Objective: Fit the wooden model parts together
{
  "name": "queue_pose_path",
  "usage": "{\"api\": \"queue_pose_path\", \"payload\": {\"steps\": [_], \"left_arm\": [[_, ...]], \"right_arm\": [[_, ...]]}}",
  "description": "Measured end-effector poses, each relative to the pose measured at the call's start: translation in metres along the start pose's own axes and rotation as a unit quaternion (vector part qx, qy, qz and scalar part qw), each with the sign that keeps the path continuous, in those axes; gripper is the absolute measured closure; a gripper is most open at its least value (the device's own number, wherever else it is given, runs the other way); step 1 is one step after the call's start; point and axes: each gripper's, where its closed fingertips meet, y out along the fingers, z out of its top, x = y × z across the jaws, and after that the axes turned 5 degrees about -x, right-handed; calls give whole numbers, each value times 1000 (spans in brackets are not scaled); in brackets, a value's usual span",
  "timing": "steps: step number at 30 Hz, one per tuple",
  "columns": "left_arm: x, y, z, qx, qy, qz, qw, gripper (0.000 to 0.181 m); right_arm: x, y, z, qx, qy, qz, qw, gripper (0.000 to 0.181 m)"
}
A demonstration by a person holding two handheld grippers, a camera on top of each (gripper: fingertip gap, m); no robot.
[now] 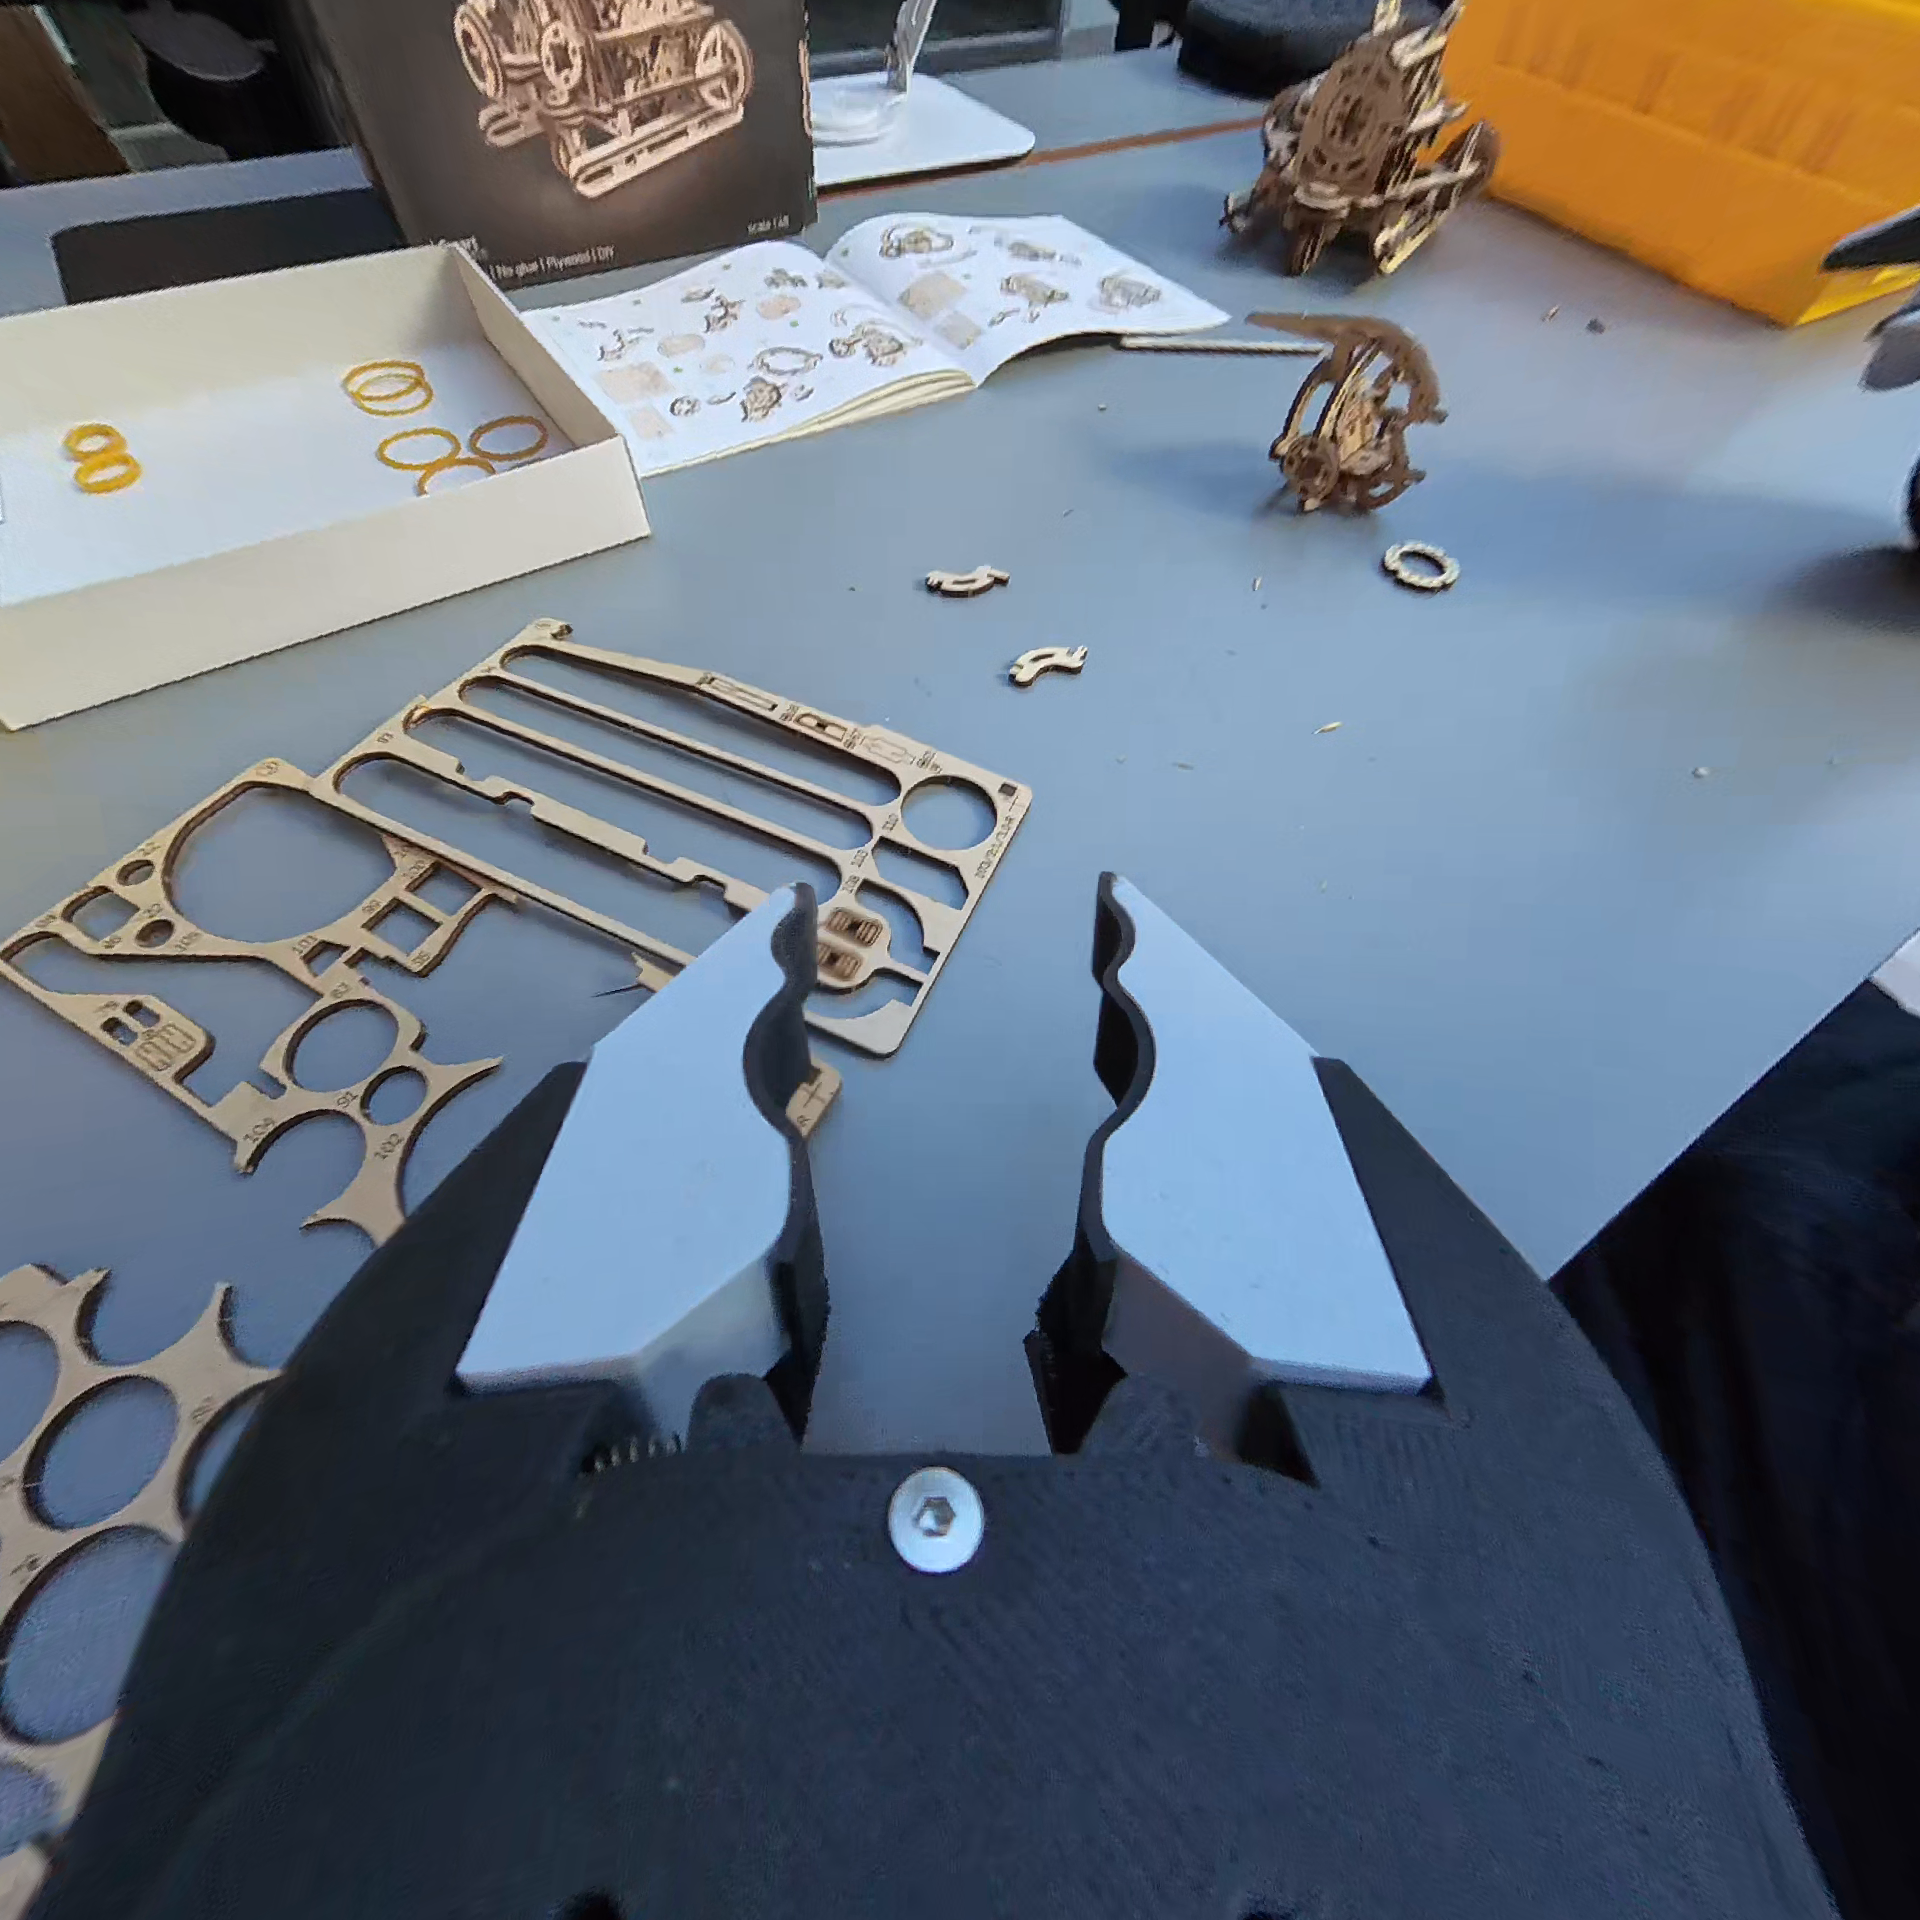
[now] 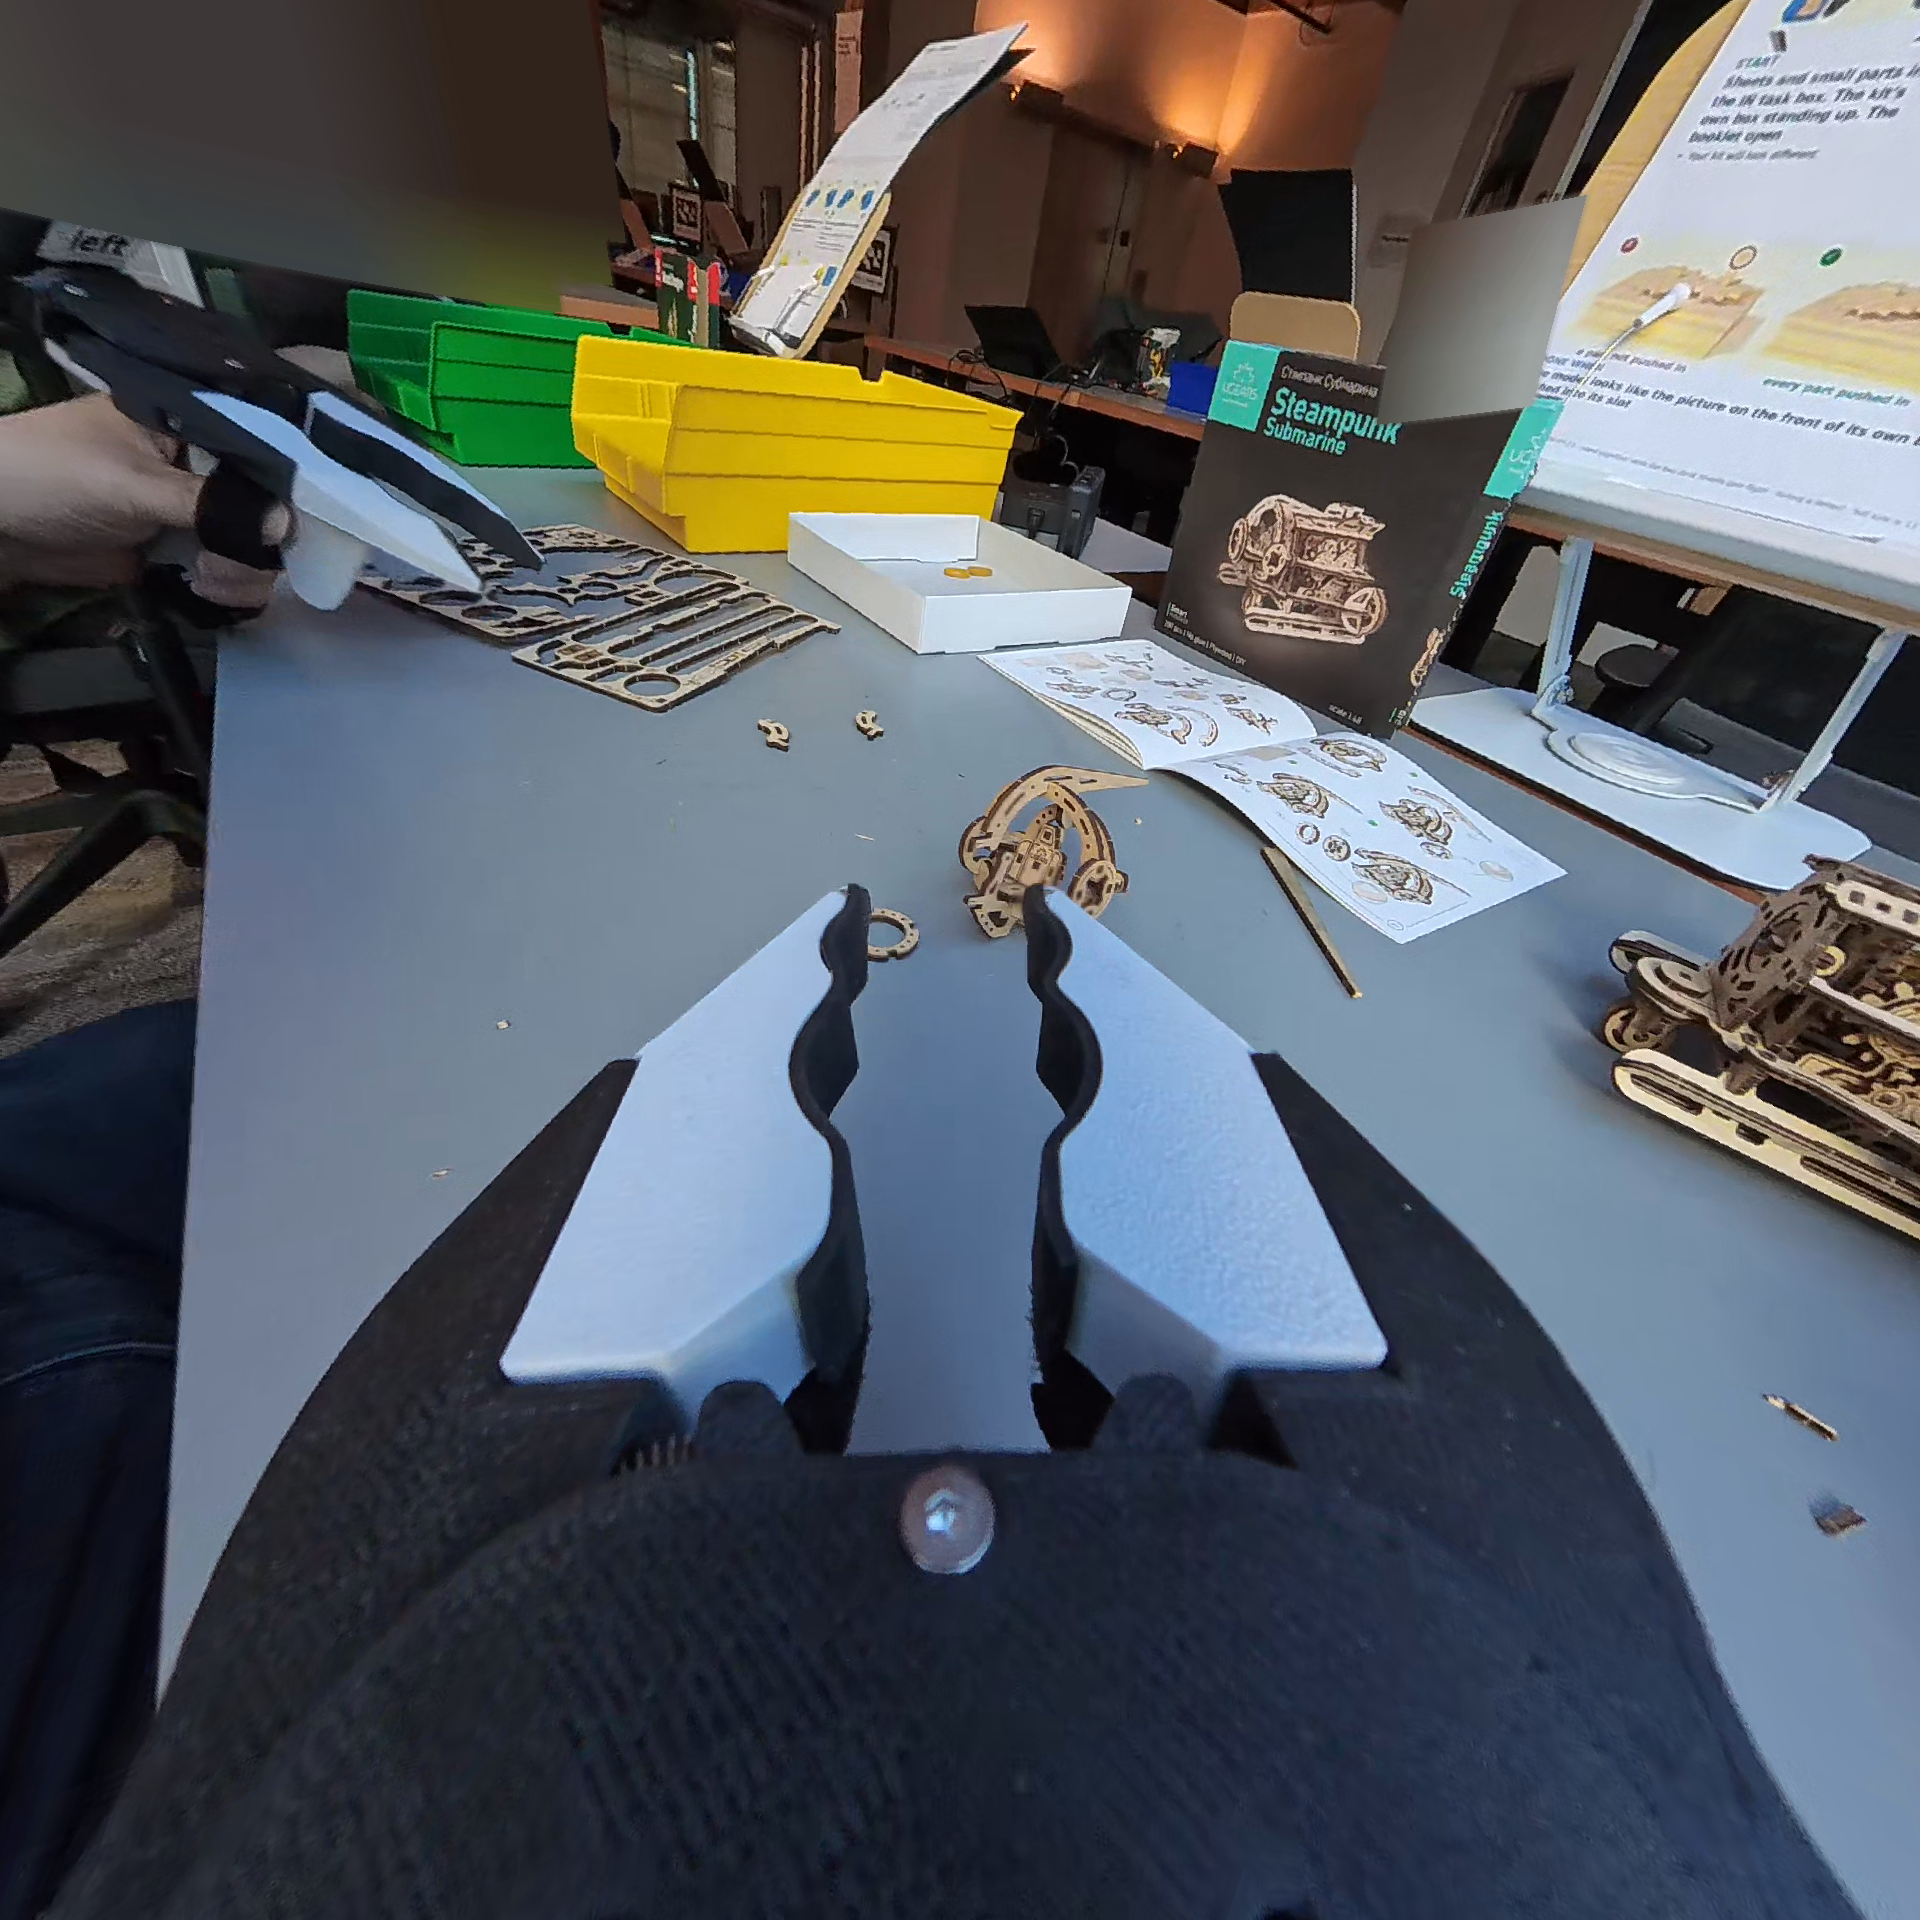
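A small arched wooden sub-assembly (image 1: 1351, 426) (image 2: 1039, 852) stands on the grey table. A wooden ring (image 1: 1420, 566) (image 2: 891, 933) lies beside it. Two small curved wooden pieces (image 1: 966, 580) (image 1: 1047, 663) (image 2: 774, 734) (image 2: 869, 724) lie farther left. Punched-out wooden sheets (image 1: 665, 821) (image 2: 623, 623) lie flat on the left. My left gripper (image 1: 951, 914) is open and empty over the sheets' right edge; it also shows in the right wrist view (image 2: 488, 561). My right gripper (image 2: 940, 914) is open and empty, just short of the ring and the sub-assembly.
A larger built wooden model (image 1: 1361, 145) (image 2: 1787, 1039) sits at the right. An open booklet (image 1: 894, 312) (image 2: 1278, 779), the dark kit box (image 1: 582, 114) (image 2: 1340, 530), a white tray (image 1: 260, 582) (image 2: 966, 603) with rubber bands, a thin stick (image 2: 1311, 920), yellow (image 2: 790, 436) and green (image 2: 457, 374) bins surround the work area.
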Motion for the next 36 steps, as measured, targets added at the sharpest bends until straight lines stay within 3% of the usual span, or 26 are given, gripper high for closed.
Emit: {"api": "queue_pose_path", "payload": {"steps": [1, 7, 11, 15, 20, 23, 29, 32, 36], "left_arm": [[4, -1, 3, 14, -9, -14, 1000, 129], [26, -4, 28, 85, -13, -44, 995, 129], [89, 0, 58, 151, -24, -169, 974, 130], [130, 25, 62, 127, 3, -228, 965, 131], [151, 60, 72, 100, 21, -261, 960, 130], [152, 87, 71, 52, 65, -232, 969, 129], [165, 133, 66, -29, 85, -225, 970, 127], [171, 148, 64, -48, 96, -233, 967, 130], [168, 167, 57, -90, 121, -226, 963, 130]], "right_arm": [[2, 2, -2, -6, 8, -3, 1000, 153], [14, 11, 0, -21, 49, 31, 998, 153], [30, 25, -2, -98, 1, 56, 994, 152], [46, 45, 18, -74, -82, 81, 991, 152], [36, 65, 17, -16, -42, 169, 984, 154], [38, 57, 15, 49, -20, 148, 988, 160], [45, 47, 17, 41, -64, 113, 991, 160], [52, 51, 15, 20, -22, 117, 993, 158], [63, 44, 28, 53, 32, 118, 991, 157]]}}
